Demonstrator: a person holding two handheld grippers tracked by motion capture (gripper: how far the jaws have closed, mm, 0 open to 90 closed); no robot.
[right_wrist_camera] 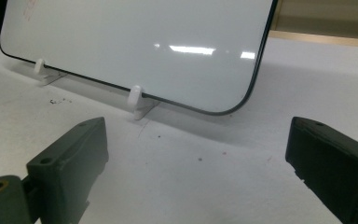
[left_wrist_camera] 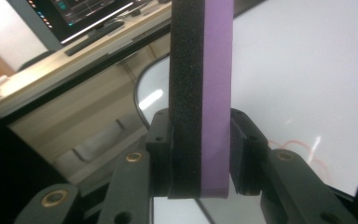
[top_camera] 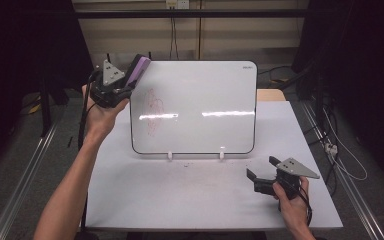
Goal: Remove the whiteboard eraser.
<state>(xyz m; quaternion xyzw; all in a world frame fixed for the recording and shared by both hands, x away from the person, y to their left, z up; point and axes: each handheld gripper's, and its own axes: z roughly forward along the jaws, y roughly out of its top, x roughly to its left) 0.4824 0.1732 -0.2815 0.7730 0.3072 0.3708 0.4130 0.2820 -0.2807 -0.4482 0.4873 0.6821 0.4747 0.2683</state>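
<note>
Left gripper [top_camera: 126, 82], at the far left corner of the whiteboard [top_camera: 205, 95]: I hold it with its jaws clamped on a whiteboard eraser [top_camera: 139, 71], a slim block with a black felt face and a purple back. In the left gripper view the eraser [left_wrist_camera: 200, 98] stands lengthwise between the two pads and runs straight out past them, so its long axis continues the line of the jaws. From above it slants up and to the right, its tip at the board's top left corner.

The whiteboard stands tilted back on two small white feet [top_camera: 170, 155] on the white table [top_camera: 180, 200]. The red scribble [top_camera: 154, 111] lies on the left part of the board, below and just right of the eraser, on its near side. This is the relation that I judge the coming move turns on: the felt face must come down and slightly right along the board to meet the marks. The left gripper is much the nearer of the two.

Right gripper [top_camera: 260, 176]: it rests at the near right of the table, well apart from the scribble. Its jaws stand wide apart with nothing between them, as the right gripper view shows, looking toward the board's lower right corner [right_wrist_camera: 233, 105]. A few dark specks [top_camera: 187, 164] lie on the table just in front of the board.
</note>
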